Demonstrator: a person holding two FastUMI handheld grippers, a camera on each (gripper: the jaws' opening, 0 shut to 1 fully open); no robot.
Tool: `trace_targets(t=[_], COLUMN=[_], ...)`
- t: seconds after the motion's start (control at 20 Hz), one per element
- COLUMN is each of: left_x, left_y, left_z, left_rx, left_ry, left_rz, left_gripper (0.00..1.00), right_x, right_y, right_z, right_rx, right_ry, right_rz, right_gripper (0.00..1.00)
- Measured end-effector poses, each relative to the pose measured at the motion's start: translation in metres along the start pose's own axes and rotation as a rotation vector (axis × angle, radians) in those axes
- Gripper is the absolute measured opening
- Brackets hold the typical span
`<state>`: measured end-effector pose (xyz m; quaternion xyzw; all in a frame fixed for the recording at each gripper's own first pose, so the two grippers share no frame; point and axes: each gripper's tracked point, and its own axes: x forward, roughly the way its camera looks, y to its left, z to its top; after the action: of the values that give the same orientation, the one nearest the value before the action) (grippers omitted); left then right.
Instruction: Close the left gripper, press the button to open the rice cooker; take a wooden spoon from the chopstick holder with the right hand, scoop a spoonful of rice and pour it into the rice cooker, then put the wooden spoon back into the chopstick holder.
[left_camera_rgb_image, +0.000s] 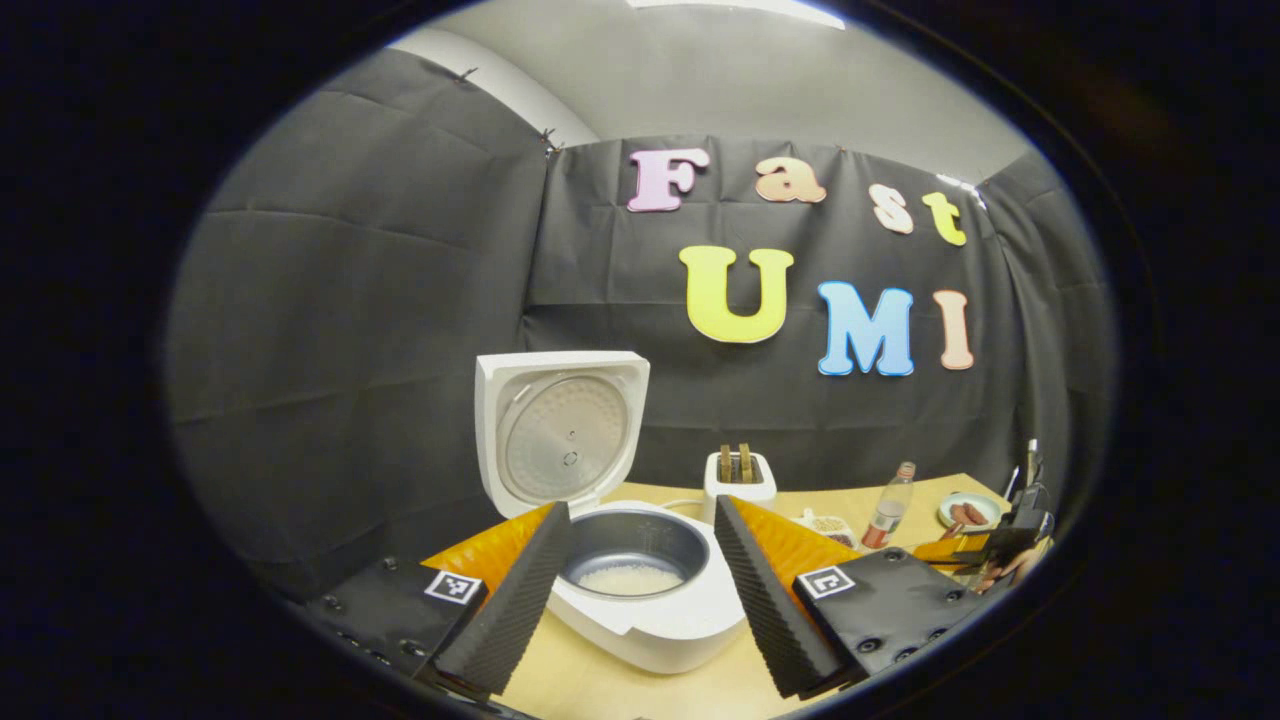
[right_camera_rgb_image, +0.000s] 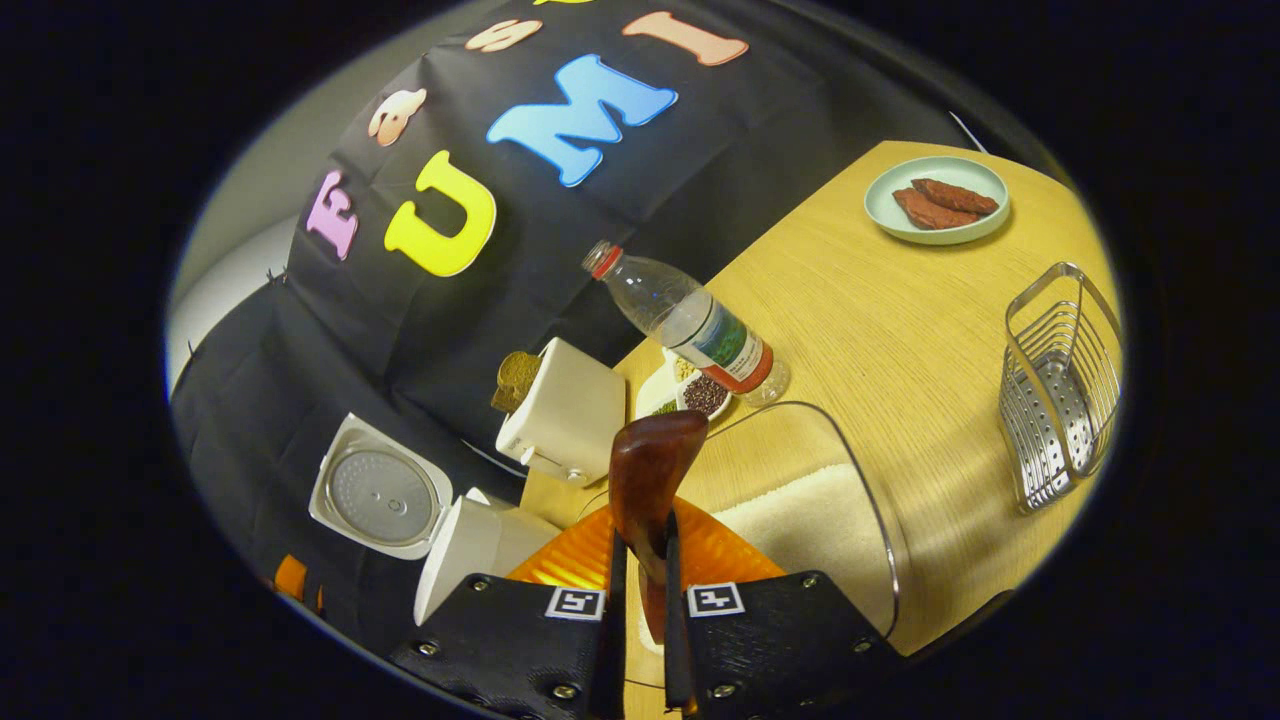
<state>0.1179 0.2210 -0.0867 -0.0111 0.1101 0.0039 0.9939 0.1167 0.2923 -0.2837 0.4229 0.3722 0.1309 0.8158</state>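
The wooden spoon (right_camera_rgb_image: 648, 470) sat clamped by its handle between the two fingers of the right claw (right_camera_rgb_image: 640, 575), bowl end pointing forward over a clear container of rice (right_camera_rgb_image: 800, 520) on the worktop (right_camera_rgb_image: 900, 320). Whether the bowl carried any grains I could not tell. The rice cooker (left_camera_rgb_image: 640, 590) stood open off to that claw's left, lid (left_camera_rgb_image: 560, 430) tipped back, a thin layer of rice in its inner pot. The left claw (left_camera_rgb_image: 640, 590) hung spread wide in front of the cooker, holding nothing.

The step in hand looked like the scoop. To do it well, I judged the spoon should dip bowl-first into the rice, then be levelled before lifting, so nothing spills on the way across. The grip must stay firm on the handle, since a twist there would tip the load. The carry should keep low and clear of the toaster (right_camera_rgb_image: 565, 415) and the plastic bottle (right_camera_rgb_image: 690, 325) nearby.

Farther off were small dishes of grains (right_camera_rgb_image: 700, 395), a plate of red-brown pieces (right_camera_rgb_image: 936, 200) and the wire chopstick holder (right_camera_rgb_image: 1060, 390) at the right, well apart from the spoon.
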Motion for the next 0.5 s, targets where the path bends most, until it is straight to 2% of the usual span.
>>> trace_targets(t=[0.2,0.5], left_x=[-0.004,-0.009], left_y=[-0.003,-0.005], left_z=[0.002,-0.005], left_rx=[0.016,-0.017], left_ry=[-0.008,-0.009], left_rz=[0.004,-0.005], left_gripper=[0.99,0.99], right_x=[-0.011,-0.026], right_y=[-0.001,0.040], right_z=[0.023,0.040], right_rx=[0.108,0.206], right_ry=[-0.044,-0.058], right_rz=[0.026,0.108], right_gripper=[0.16,0.16])
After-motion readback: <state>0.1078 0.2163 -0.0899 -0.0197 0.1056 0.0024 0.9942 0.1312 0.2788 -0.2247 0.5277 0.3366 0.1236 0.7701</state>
